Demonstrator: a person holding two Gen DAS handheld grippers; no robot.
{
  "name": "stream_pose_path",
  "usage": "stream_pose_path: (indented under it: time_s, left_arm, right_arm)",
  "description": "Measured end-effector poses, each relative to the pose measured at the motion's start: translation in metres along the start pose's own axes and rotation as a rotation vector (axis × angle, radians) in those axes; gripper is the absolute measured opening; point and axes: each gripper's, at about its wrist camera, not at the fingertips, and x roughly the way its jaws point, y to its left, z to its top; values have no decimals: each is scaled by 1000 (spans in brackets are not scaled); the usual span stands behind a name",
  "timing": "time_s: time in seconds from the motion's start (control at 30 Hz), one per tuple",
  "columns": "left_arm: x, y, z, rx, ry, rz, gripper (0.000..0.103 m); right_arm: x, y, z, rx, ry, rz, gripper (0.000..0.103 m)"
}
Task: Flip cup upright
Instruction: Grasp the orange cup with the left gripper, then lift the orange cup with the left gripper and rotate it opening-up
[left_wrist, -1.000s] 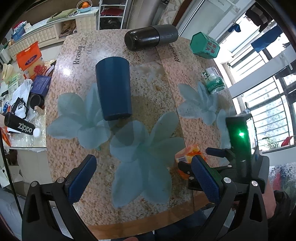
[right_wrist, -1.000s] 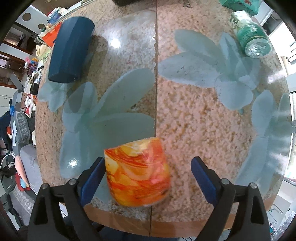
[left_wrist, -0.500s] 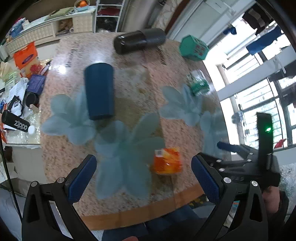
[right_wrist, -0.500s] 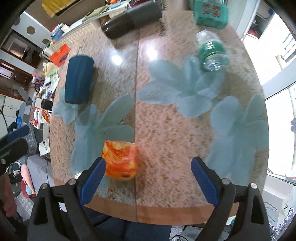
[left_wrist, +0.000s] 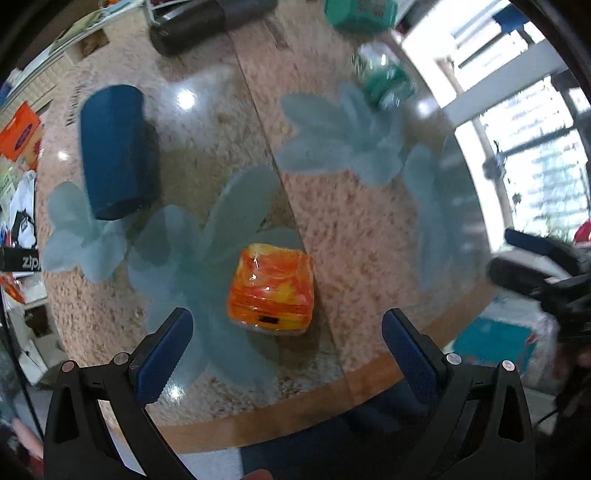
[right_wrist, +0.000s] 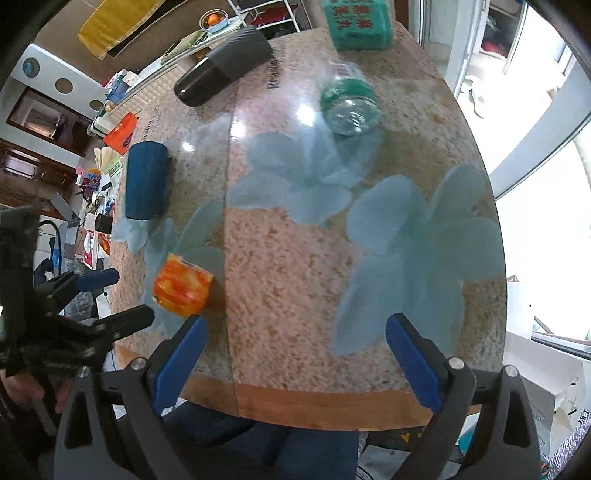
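Speckled stone with pale blue flower prints covers the round table (left_wrist: 354, 229), whose wooden rim shows at the bottom of both views.

In the left wrist view, a blue cup (left_wrist: 112, 151) lies on its side at the upper left. At centre sits an orange pack (left_wrist: 271, 293), just ahead of the left gripper (left_wrist: 286, 347), whose blue-padded jaws stand wide apart at the bottom of the frame and hold nothing. A black flask (left_wrist: 207, 16) lies at the top edge; a green box (left_wrist: 360, 14) and a green-labelled bottle (left_wrist: 386, 79), both blurred, sit at the upper right. The right gripper (left_wrist: 539, 254) shows at the right edge, off the table.

In the right wrist view, the left gripper (right_wrist: 110, 299) appears at the lower left edge, near the pack (right_wrist: 183, 290). The cup (right_wrist: 146, 181) lies on its side at the left, well apart from both tools. The flask (right_wrist: 223, 72) lies at the upper left, the box (right_wrist: 356, 24) at the top, the bottle (right_wrist: 349, 105) just below it. The right gripper (right_wrist: 295, 362) hangs over the near rim, jaws spread wide and empty.
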Motion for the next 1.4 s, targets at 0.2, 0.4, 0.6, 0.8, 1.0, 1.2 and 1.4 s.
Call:
stream_pose_path:
  time_s: [0.2,0.4,0.6,0.8,1.0,1.2,1.4]
  left_arm:
    - [40,4,20,37,81,71,103]
    - [71,3,22,83,167,120,103]
    - [85,11,22,29,209,127,95]
    - [95,18,16,-12,223,102,71]
    - [95,32,-1,-55,193,58,71]
    - [71,28,1,-62,107,48,71]
    - [29,33,5,-98,-71,22,71]
  right_arm:
    - [2,-26,-8,22,22,12,98]
    - [-1,-44,-10,46,20,26,98]
    - [1,-50,-7,51,23,35,98]
    - [2,-54,-4,39,14,26,98]
    - [4,-51,-4,30,15,33,98]
    - [2,-42,0,-1,8,37,98]
    - [1,-26,8,-64,-11,39,98]
